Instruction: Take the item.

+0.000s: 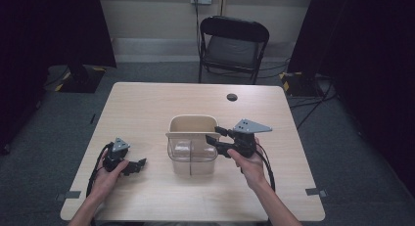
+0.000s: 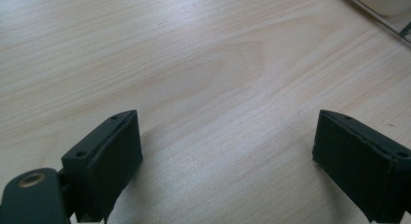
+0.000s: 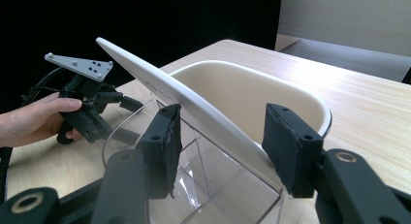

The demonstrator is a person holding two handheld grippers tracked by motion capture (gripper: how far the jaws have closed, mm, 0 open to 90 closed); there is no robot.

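Bench [image 1: 147,103] of pale wood grain carries one container: a clear plastic rectangular bin [image 1: 192,157] with an inner divider, fitted with a cream-coloured plastic insert tub [image 1: 192,124] at its far end. It stands near the middle of the bench, a little towards my near edge.

I hold the right gripper [image 1: 215,133] level against the bin's right side, nearer the bench's right edge. In the right gripper view its jaws straddle the cream flat rim [image 3: 194,105] that runs along the top of the bin; the gripper [image 3: 220,136] is at its narrowest setting, and the left pad appears to press the rim's outer face, while the right pad sits inside, close to the tub wall. I read this as clamped on the rim; firm contact at the right pad I cannot confirm.

I rest the left gripper [image 1: 139,164] on the bench towards the near left corner, well apart from the bin. In the left gripper view its jaws [image 2: 228,151] stand wide apart with bare wood between them, holding nothing.
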